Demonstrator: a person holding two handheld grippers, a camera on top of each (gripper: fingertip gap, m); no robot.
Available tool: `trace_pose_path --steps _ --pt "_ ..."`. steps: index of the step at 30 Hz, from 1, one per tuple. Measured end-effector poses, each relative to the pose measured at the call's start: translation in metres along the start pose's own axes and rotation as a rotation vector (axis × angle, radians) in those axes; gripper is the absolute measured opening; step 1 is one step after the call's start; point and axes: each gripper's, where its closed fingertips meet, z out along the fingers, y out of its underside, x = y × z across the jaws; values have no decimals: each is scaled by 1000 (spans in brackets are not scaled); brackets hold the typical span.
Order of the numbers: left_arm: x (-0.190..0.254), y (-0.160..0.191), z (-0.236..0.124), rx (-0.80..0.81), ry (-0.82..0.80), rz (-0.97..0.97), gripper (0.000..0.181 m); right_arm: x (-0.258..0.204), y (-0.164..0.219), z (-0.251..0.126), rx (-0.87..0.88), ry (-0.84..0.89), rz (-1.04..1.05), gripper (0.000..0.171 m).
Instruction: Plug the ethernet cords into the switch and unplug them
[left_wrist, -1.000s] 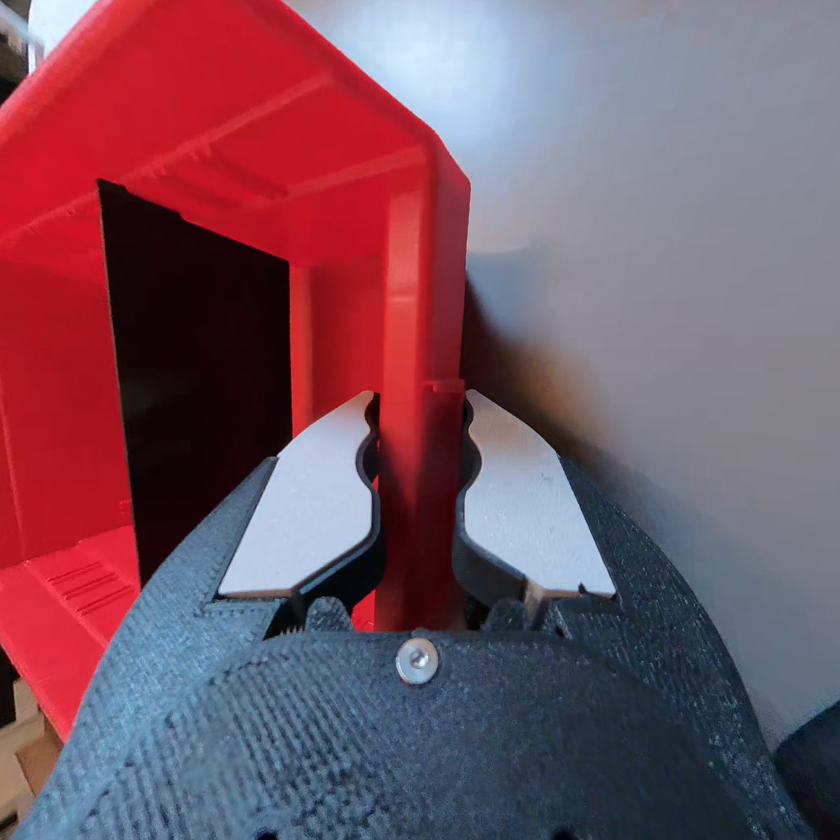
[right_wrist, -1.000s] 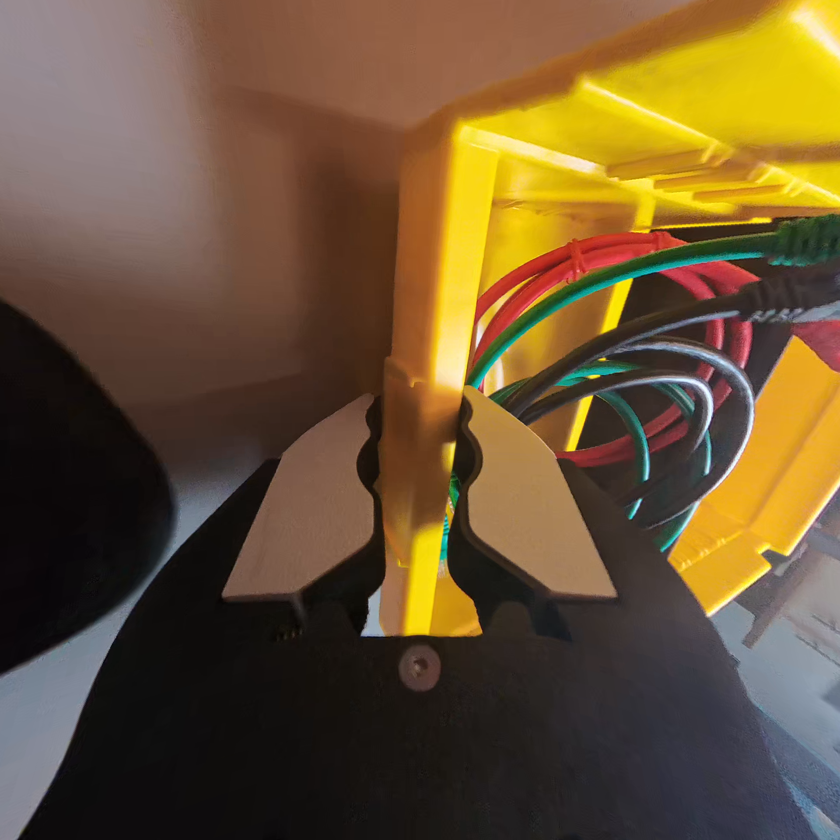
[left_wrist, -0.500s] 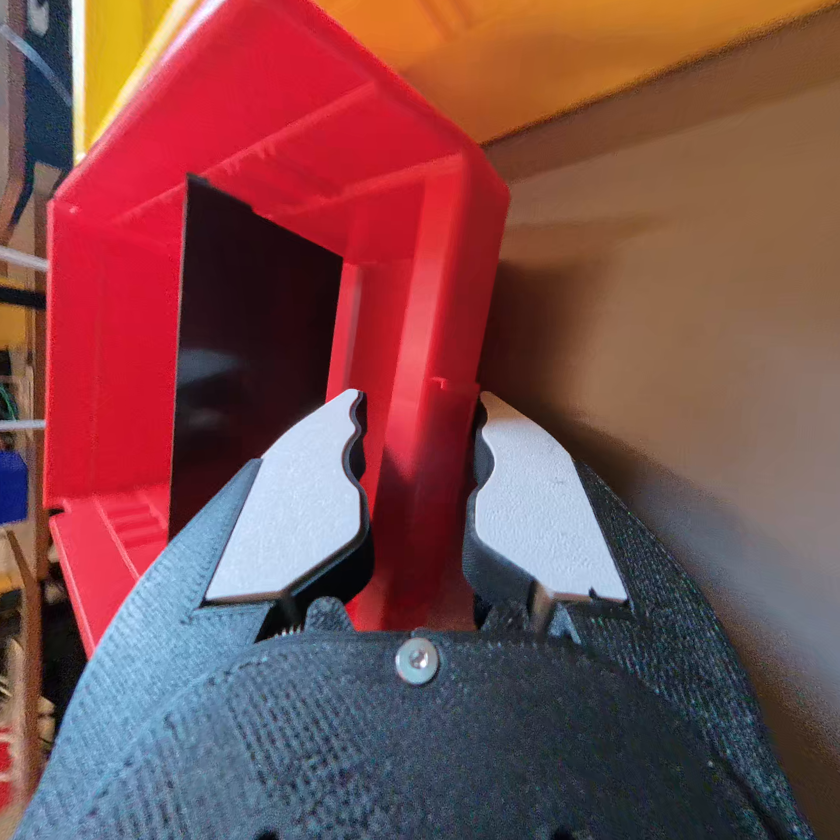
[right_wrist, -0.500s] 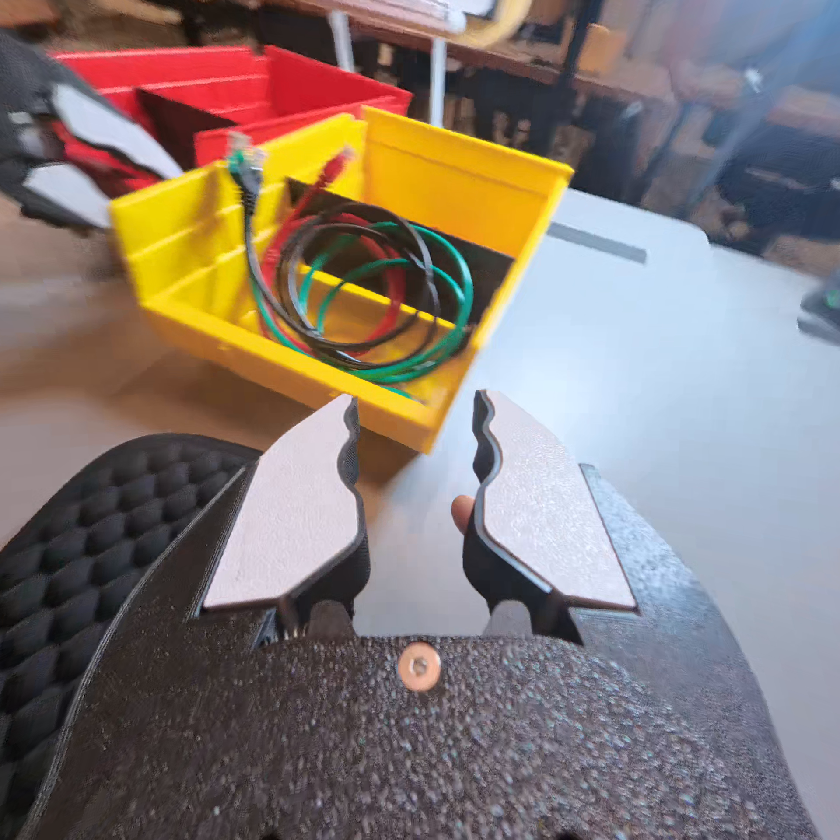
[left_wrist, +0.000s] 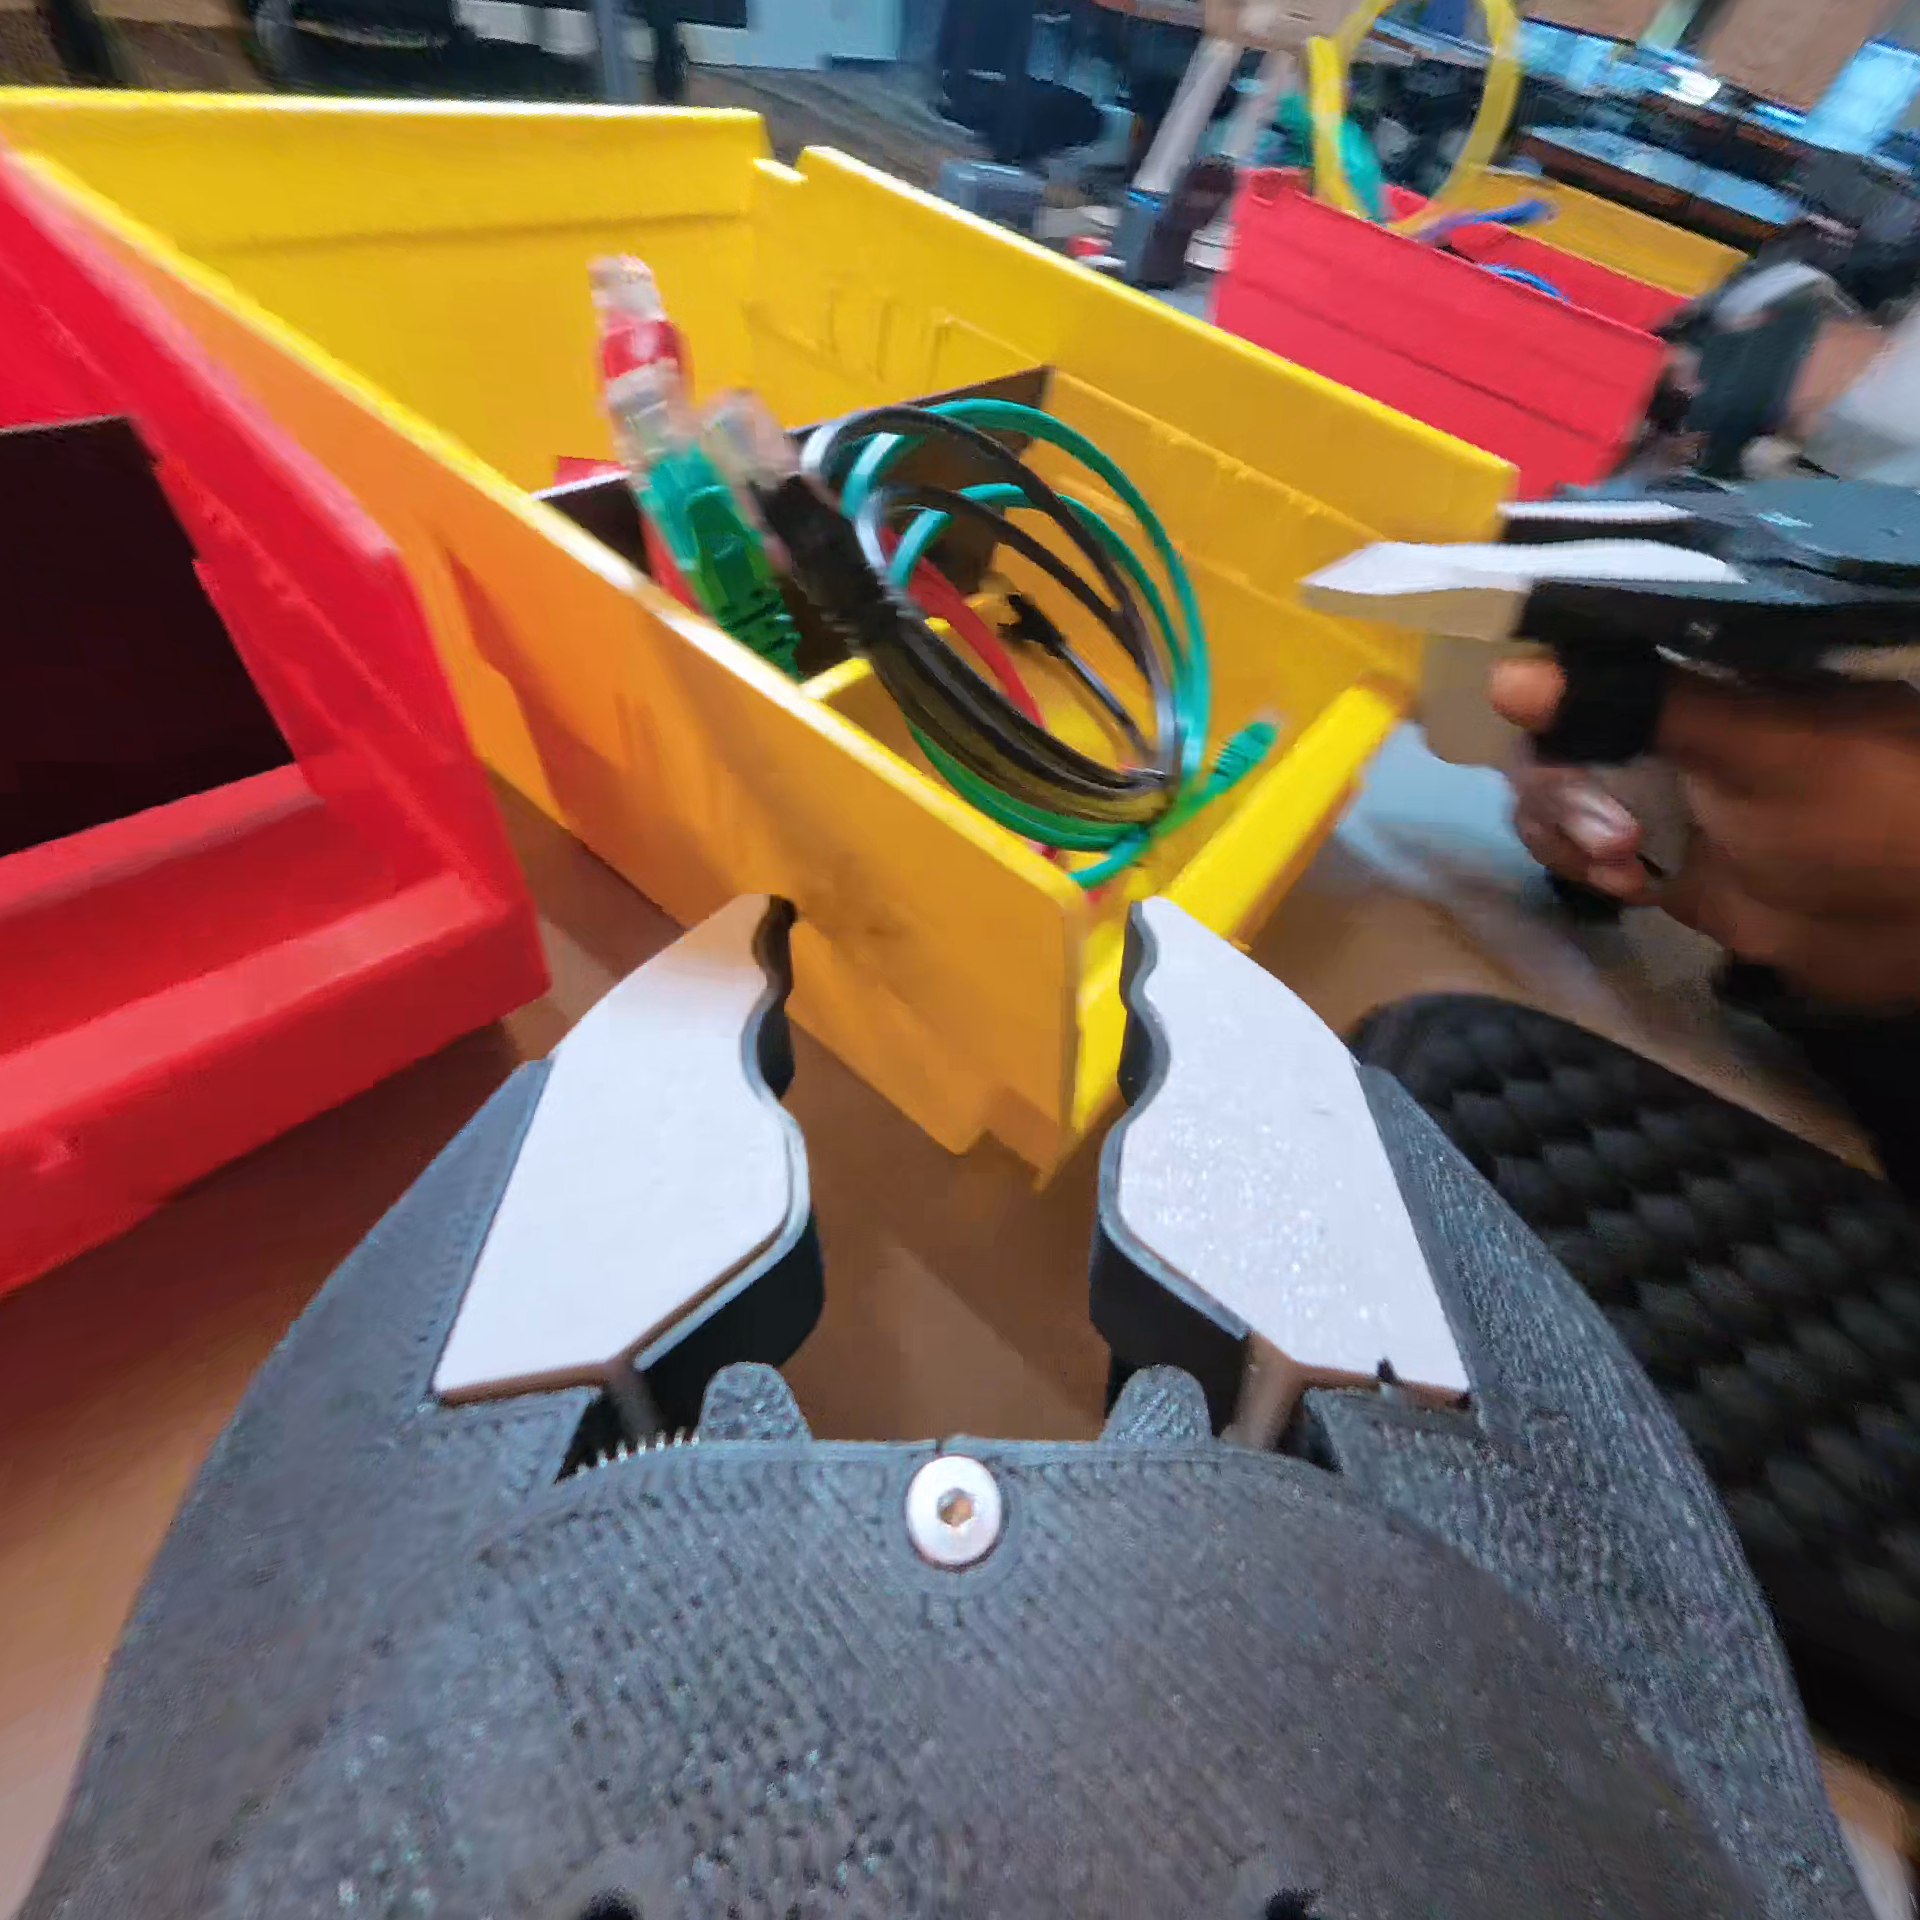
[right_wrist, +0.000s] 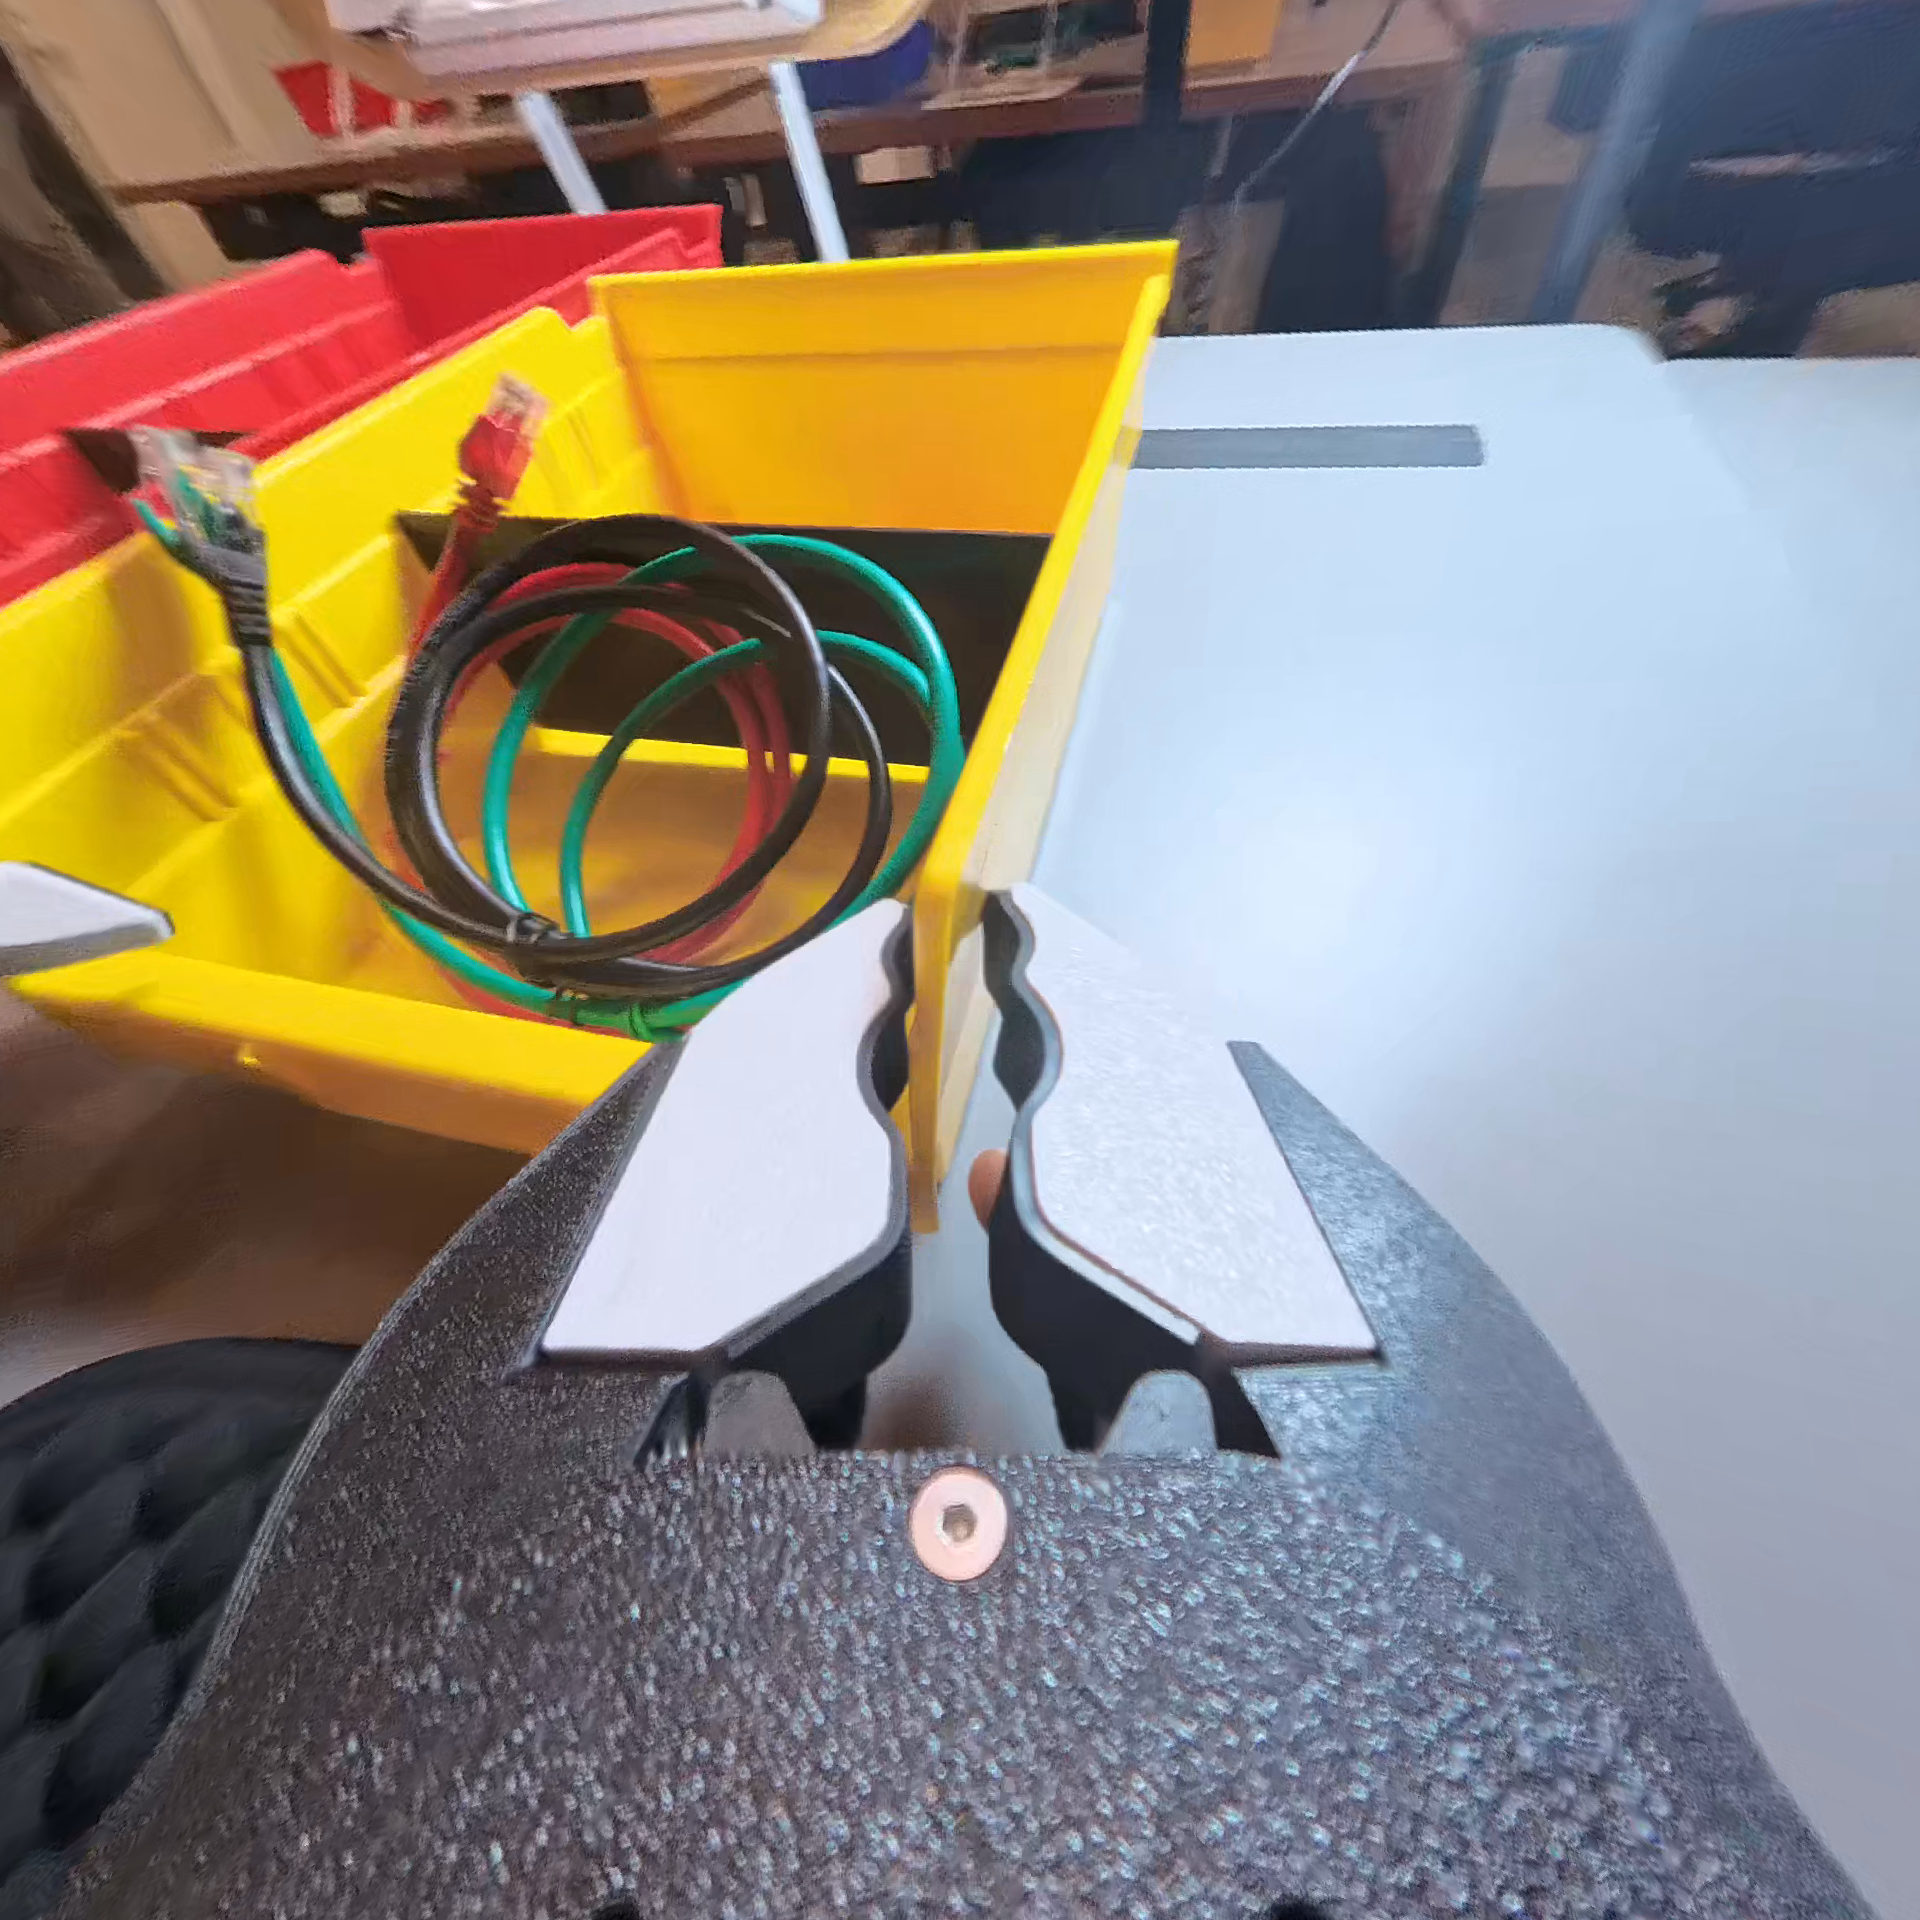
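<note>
Red, green and black ethernet cords (left_wrist: 935, 707) lie coiled in a yellow bin (left_wrist: 831, 831), plugs sticking up, the red plug (left_wrist: 634, 343) highest. My left gripper (left_wrist: 956, 920) is open and empty, just in front of the bin's near corner. In the right wrist view the coil (right_wrist: 582, 956) lies in the same bin (right_wrist: 883, 416). My right gripper (right_wrist: 948, 914) is closed on the bin's right side wall, one finger inside and one outside. It also shows in the left wrist view (left_wrist: 1413, 556), held by a hand (left_wrist: 1714, 810). No switch is in view.
A red bin (left_wrist: 260, 935) with a dark panel inside stands left of the yellow one and shows behind it in the right wrist view (right_wrist: 208, 343). A black foam mat (left_wrist: 1662, 1247) lies near me. Grey tabletop (right_wrist: 1455, 831) stretches right. Another red bin (left_wrist: 1434, 332) stands far back. My hands' fingertips stand some 15 centimetres from each other.
My left gripper let go of the red bin's rim, opened and drew back. My right gripper released the yellow bin's corner, pulled away open, then closed on the bin's right wall.
</note>
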Motion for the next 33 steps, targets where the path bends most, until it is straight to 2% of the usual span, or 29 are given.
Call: trace_pose_path --steps 2,4,8,13,16,20,24,30,33 --pt "-7 -3 5 5 -54 4 52 2 1 -5 -3 86 -132 9" --pt "-12 -6 3 -1 -105 86 40 -2 3 -14 -11 151 -245 8" --pt "-1 -27 -15 77 -88 109 32 -17 0 -45 28 195 -259 8" --pt "21 -78 -56 221 -88 210 25 -41 -48 -93 162 263 -322 9" --pt "13 -108 -96 300 -160 230 23 -72 -91 -98 236 232 -378 9" --pt "-33 -132 -168 356 -311 205 20 -141 -139 -68 290 96 -437 11" --pt "-94 -132 -251 376 -480 147 19 -230 -167 -14 269 -91 -472 11" --pt "-178 -97 -375 340 -701 90 14 -375 -154 45 250 -313 -522 13" --pt "-214 -70 -408 326 -740 33 14 -424 -132 73 225 -379 -527 14"
